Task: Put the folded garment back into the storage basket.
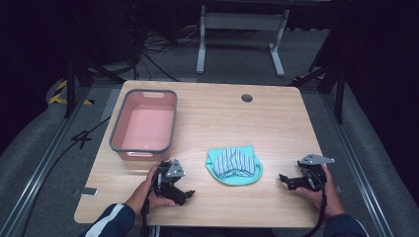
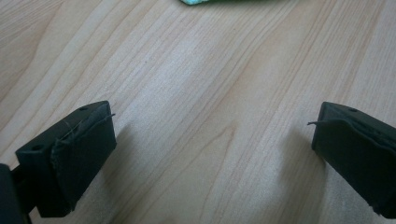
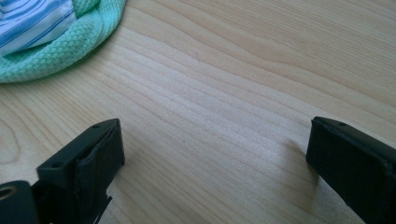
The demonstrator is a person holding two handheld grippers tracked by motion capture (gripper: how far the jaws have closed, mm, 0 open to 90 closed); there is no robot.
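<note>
A mint-green knitted cloth (image 1: 233, 174) lies on the wooden table (image 1: 222, 118) near the front middle, with a blue-and-white striped cloth (image 1: 236, 160) folded on top of it. My left gripper (image 1: 184, 195) rests on the table to the left of the pile, jaws wide apart over bare wood. My right gripper (image 1: 285, 179) rests to the right of the pile, also open and empty. In the right gripper view (image 3: 215, 163) the green cloth (image 3: 70, 46) and the striped cloth (image 3: 28, 21) sit at the upper left. The left gripper view (image 2: 212, 149) catches the green cloth's edge (image 2: 196, 2) at the top.
A pink bin with a grey rim (image 1: 145, 123) stands empty at the table's back left. A round cable hole (image 1: 247, 98) is near the back edge. A metal stand (image 1: 242, 34) and cables lie on the floor beyond the table.
</note>
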